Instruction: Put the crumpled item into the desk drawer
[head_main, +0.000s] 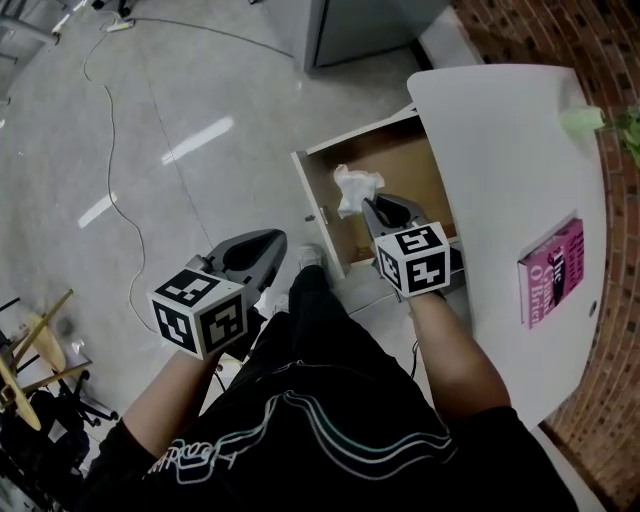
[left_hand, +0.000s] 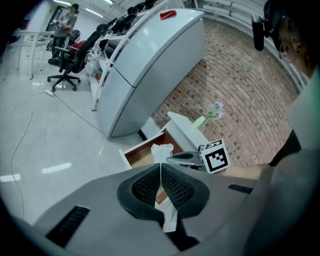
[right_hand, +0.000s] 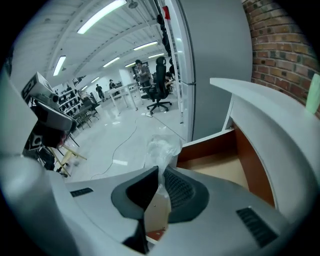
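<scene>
A crumpled white, partly clear wrapper (head_main: 354, 189) hangs over the open wooden desk drawer (head_main: 425, 165), pinched at its lower end by my right gripper (head_main: 375, 207). The right gripper view shows the same wrapper (right_hand: 161, 149) sticking up from between the closed jaws of that gripper (right_hand: 159, 180), with the drawer's floor (right_hand: 225, 167) to the right. My left gripper (head_main: 268, 240) is held low over the floor, left of the drawer's front panel (head_main: 318, 215), its jaws pressed together with nothing in them (left_hand: 160, 172). From the left gripper view the wrapper (left_hand: 161, 151) and the drawer (left_hand: 141, 154) lie ahead.
The white curved desk top (head_main: 500, 180) carries a pink book (head_main: 552, 270) and a green plant (head_main: 610, 122). A brick wall (head_main: 600, 40) stands behind it. A grey cabinet (head_main: 360, 30) is past the drawer, and a cable (head_main: 110, 190) runs across the shiny floor. Wooden sticks (head_main: 30, 360) lie at far left.
</scene>
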